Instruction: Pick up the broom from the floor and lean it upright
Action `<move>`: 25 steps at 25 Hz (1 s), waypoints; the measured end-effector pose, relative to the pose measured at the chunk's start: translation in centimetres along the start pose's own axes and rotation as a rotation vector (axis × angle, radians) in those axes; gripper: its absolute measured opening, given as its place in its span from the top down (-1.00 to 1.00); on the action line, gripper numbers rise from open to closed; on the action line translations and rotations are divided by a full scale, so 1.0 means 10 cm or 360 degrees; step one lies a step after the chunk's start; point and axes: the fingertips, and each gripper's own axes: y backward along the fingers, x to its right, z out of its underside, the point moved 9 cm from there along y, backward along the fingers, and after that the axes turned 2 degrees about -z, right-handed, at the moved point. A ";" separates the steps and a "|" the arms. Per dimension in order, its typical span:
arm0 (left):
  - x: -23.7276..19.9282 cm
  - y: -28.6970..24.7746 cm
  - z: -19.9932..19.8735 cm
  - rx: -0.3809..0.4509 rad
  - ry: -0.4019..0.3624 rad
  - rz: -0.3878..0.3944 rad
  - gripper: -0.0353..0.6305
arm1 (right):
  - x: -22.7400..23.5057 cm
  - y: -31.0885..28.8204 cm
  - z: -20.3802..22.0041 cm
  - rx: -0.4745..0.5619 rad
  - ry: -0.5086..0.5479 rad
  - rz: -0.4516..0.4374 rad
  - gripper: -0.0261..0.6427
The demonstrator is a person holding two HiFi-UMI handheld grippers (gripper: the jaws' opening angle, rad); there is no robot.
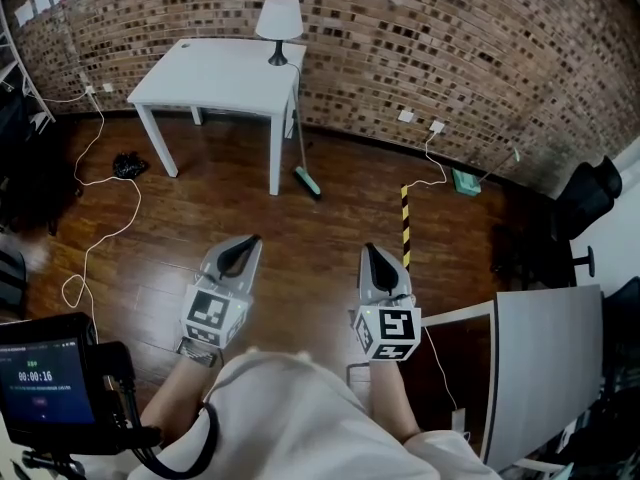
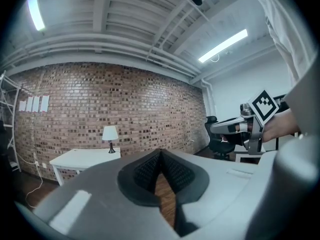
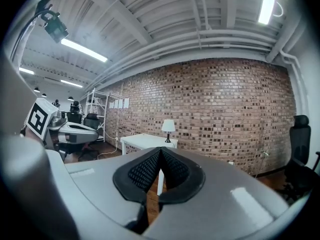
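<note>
Presently the broom [image 1: 308, 182] is seen standing nearly upright, well ahead of both grippers and slightly left of the gap between them. Its teal head is planted on the wooden floor [image 1: 330, 258], and its thin handle is propped against the near right corner of the white table [image 1: 215, 78]. A lamp [image 1: 279, 18] stands on that table beyond the handle's top, and the brick wall [image 1: 450, 58] lies farther ahead.

The left gripper [image 1: 252, 240] and the right gripper [image 1: 371, 250] are held side by side close to the person's body, pointed forward and roughly level. In each gripper view the ribbed pads are pressed together at the tips with nothing between them, so both tools are closed and empty.

Judged from how the broom lies, the task appears complete. The risk lies in the prop itself. The handle is borne by a single table edge and the head rests on polished boards, so a slide of the head away from the table, or a knock to the table, would probably bring the broom down.

A loose white cable [image 1: 110, 230] is noted ahead and left of the left gripper, and a strip of striped tape [image 1: 405, 218] just ahead of the right gripper. The cable could be snagged should the broom be approached.
</note>
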 end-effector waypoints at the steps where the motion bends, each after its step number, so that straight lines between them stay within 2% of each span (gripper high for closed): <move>1: -0.02 0.00 0.00 0.0000 0.0002 -0.0001 0.89 | -0.01 -0.02 0.00 -0.0007 0.0015 0.0002 0.89; 25: -0.19 0.05 0.13 0.0014 0.0012 -0.0023 0.89 | -0.24 -0.17 0.06 0.0006 0.0082 -0.0035 0.89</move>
